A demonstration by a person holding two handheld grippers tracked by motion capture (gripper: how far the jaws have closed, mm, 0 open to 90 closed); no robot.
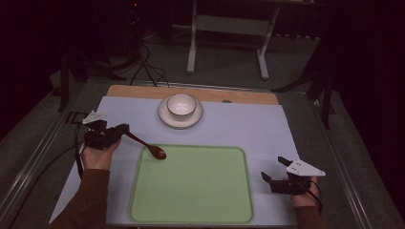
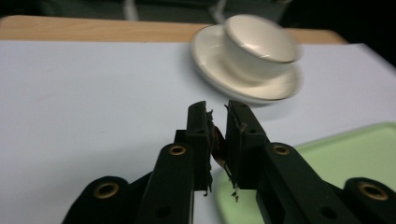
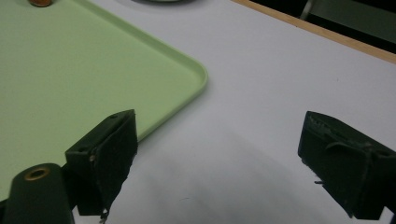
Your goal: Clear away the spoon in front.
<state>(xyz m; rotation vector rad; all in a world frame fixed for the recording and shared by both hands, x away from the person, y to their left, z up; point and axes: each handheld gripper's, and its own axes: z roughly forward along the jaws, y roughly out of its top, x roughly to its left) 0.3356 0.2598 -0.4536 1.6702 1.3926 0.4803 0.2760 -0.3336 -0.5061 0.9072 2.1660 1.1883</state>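
Left gripper (image 1: 125, 130) jaws pinch the handle of a dark brown wooden spoon (image 1: 148, 146) — bowl end over the pale green plastic tray's (image 1: 191, 217) far-left corner, apparently not yet set down. Right gripper (image 1: 273, 169) jaws wide, empty, near the tray's right edge. Spoon handle mostly hidden between the left gripper's pads.

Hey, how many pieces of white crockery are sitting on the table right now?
2: a white bowl at the far middle of the table, and the white saucer it stands on. No others are visible.
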